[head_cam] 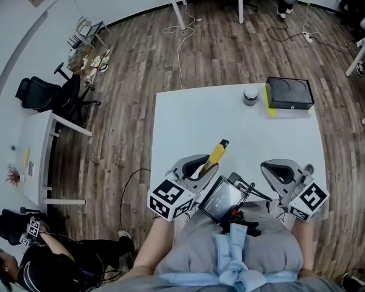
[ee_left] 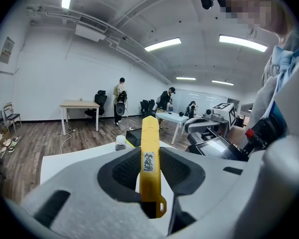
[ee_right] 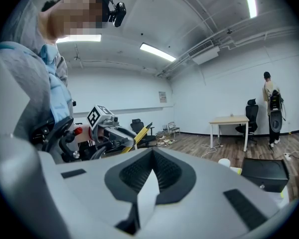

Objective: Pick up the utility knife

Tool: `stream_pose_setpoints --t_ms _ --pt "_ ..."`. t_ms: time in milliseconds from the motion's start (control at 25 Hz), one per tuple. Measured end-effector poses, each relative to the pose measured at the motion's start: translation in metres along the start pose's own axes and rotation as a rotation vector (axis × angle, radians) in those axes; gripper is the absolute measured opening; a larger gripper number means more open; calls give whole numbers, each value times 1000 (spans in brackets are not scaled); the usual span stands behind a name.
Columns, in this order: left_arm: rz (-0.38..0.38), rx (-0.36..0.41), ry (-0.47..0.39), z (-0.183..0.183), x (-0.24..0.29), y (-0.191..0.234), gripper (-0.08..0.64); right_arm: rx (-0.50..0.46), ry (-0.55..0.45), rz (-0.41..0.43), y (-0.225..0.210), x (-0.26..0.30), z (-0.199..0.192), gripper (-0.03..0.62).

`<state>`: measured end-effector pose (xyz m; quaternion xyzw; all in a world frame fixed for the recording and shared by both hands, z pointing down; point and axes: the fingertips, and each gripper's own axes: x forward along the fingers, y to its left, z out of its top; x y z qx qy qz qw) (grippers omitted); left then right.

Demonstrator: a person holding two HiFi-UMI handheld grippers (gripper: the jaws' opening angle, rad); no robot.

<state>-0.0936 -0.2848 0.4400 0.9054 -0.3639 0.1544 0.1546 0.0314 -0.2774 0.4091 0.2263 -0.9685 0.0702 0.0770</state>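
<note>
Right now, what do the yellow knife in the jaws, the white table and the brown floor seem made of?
Yellow utility knife: likely moulded plastic, smooth with a soft sheen. White rectangular tabletop: probably laminate, flat and matt. Brown plank floor: wood or wood-look vinyl, by its grain and seams.

No word, brand or number can be read anywhere. The yellow plastic utility knife (ee_left: 148, 133) carries a small white sticker (ee_left: 148, 162) on its handle; its dark print is too fine to make out. The left gripper (head_cam: 199, 165) and right gripper (head_cam: 280, 168) each bear a marker cube (head_cam: 169, 198) with black-and-white square code patterns, no letters. The grey wall notice (ee_left: 6, 49) is illegible.
</note>
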Motion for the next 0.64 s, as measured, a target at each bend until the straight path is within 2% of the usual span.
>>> stream_pose_setpoints --t_ms 640 --pt "-7 4 -4 2 3 3 123 4 -5 -9 -2 2 -2 28"
